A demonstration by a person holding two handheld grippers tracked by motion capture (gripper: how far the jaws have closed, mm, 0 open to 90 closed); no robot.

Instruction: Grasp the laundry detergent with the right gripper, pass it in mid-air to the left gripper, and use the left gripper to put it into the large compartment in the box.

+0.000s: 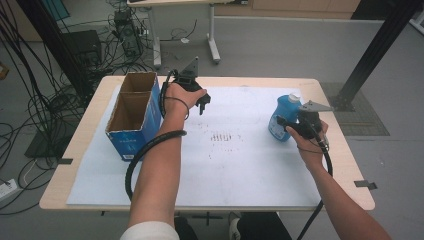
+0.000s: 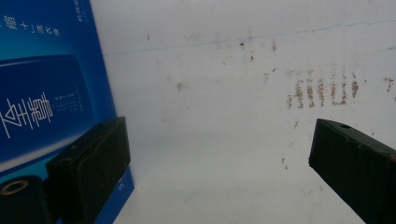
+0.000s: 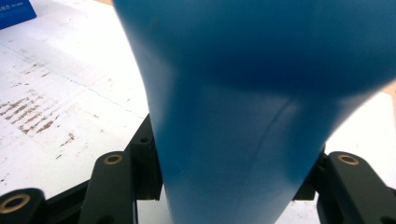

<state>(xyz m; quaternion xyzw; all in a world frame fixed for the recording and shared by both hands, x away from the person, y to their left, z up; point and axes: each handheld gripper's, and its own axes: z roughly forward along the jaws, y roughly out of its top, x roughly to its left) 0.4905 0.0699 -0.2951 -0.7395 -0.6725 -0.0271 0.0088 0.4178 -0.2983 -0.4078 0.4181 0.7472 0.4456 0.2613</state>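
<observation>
Right gripper [image 1: 287,125] was clamped on the blue bottle [image 1: 281,116] at the right side of the table [image 1: 260,83] — the right gripper view showed the bottle's blue body [image 3: 243,116] wedged between the two black jaws, both pressed against its narrower lower part. The bottle stood roughly upright with a pale cap at top, resting on or just above the white sheet [image 1: 240,165]; could not tell if it had left the surface. Left gripper [image 1: 202,102] hung over the sheet just right of the open cardboard box [image 1: 132,115], jaws spread wide with nothing between them — the left gripper view showed bare stained sheet [image 2: 224,140] in the gap and the box's blue printed side [image 2: 46,84] close to one jaw. Box sat at the far left, open side up, looked empty as far as visible. Handling judgement: the bottle looked like smooth moulded plastic, so likely slippery and a bit squeezable; if full of liquid it would be fairly heavy and top-loaded, prone to swinging or sliding down in the grip. Best hold seemed the waist, where the body narrows and the jaws can seat against the flare above — about where the grip was. The box looked light and stiff-walled, easy to nudge by accident with the left gripper so near.
</observation>
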